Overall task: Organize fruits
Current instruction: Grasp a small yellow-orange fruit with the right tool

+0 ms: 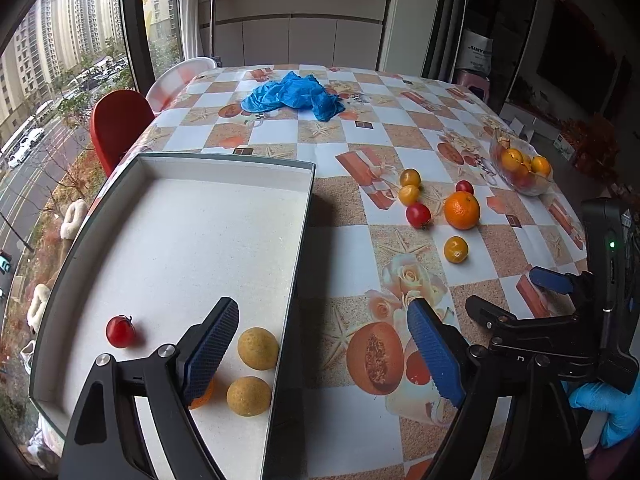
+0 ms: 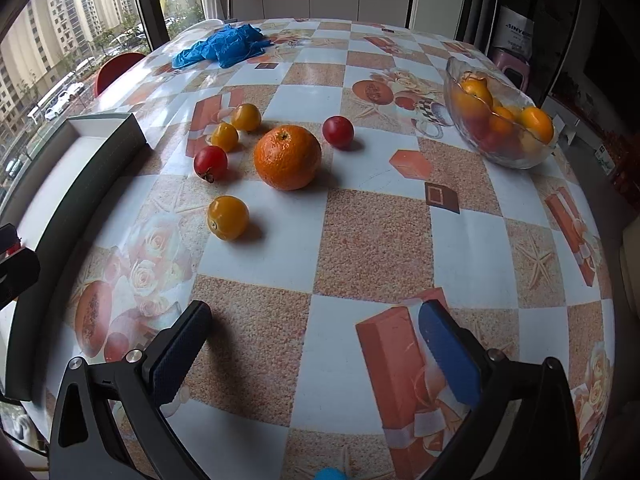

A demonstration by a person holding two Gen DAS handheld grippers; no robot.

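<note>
daylight from window [image 1: 60,80] | soft shadows | sharp | fisheye-bent edges

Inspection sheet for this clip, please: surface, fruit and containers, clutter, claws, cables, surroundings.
Surface: table under a checked, fruit-print cloth.
Job's things: white tray holding a red tomato, two tan round fruits and a half-hidden orange fruit; loose orange, red and yellow tomatoes; glass bowl of fruit.
Clutter: blue gloves.
Claws: left claw open, empty; right claw open, empty.
Cables: nothing seen.
Surroundings: window, red chair, cabinets.
</note>
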